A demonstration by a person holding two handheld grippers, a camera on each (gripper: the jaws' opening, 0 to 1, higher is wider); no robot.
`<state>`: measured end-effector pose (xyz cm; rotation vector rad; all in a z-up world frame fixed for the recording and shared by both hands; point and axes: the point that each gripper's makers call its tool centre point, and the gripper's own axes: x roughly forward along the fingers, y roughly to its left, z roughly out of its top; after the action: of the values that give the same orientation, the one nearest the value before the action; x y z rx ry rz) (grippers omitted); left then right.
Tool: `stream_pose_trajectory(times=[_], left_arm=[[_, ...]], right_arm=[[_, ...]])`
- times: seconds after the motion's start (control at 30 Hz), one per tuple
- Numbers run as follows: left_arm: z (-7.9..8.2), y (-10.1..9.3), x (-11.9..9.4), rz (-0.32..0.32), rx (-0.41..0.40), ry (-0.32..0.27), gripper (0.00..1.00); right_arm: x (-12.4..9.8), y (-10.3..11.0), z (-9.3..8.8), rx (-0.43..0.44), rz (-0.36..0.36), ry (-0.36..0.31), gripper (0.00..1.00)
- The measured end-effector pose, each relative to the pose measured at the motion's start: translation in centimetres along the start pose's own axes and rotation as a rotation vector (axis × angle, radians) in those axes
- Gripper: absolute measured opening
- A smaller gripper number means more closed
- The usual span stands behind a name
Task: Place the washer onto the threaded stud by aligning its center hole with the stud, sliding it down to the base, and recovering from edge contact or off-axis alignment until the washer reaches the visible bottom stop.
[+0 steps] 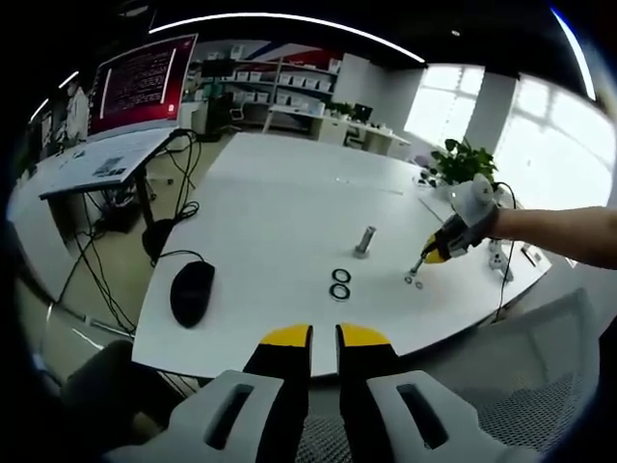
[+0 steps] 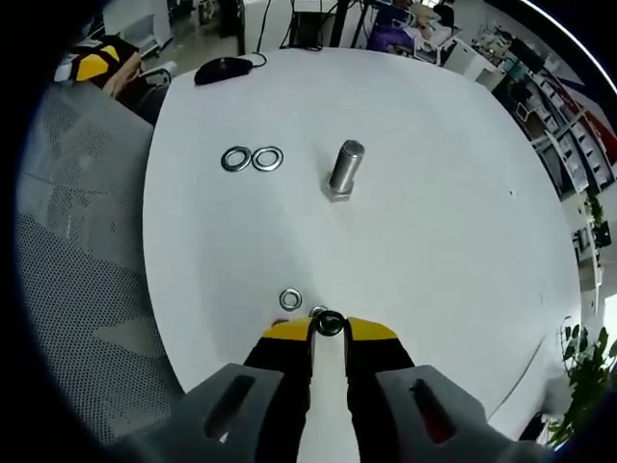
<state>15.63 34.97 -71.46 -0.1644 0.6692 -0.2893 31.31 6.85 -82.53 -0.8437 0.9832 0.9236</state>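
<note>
the right claw point(image 2: 329, 326) is pinching a small washer point(image 2: 330, 323) near the bench point(image 2: 434, 241) edge; the stud point(image 2: 344, 169) is standing bare in the middle; the left claw point(image 1: 324, 336) is pressed together, holding nothing; lifting, lining up and sliding down are all left to do.

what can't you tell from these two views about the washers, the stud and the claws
- Right claw: right gripper view shows its tips at a dark washer; a real grip cannot be told.
- Washer just behind it: partly hidden by the tips.
- Stud: threads too blurred; its base stop too small in left gripper view.
- Small washers by the right claw in left gripper view: too tiny to count.
</note>
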Motion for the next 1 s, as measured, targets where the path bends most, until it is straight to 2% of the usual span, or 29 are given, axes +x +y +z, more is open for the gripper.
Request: stream_pose_trajectory(times=[0.6,0.7,0.83,1.0], left_arm=[[0.2,0.4,0.0,0.026,-0.022,-0.015,0.07],[0.2,0.4,0.0,0.027,-0.021,-0.013,0.07],[0.1,0.5,0.0,0.032,-0.021,-0.009,0.07],[0.1,0.5,0.0,0.034,-0.025,-0.012,0.07]], right_arm=[[3.6,0.8,-1.2,-0.02,0.042,0.036,0.13],[3.5,1.0,-1.0,-0.016,0.046,0.023,0.13],[3.4,1.5,-0.7,-0.065,0.068,0.011,0.15],[3.5,1.8,-1.0,-0.097,0.068,0.013,0.22]])
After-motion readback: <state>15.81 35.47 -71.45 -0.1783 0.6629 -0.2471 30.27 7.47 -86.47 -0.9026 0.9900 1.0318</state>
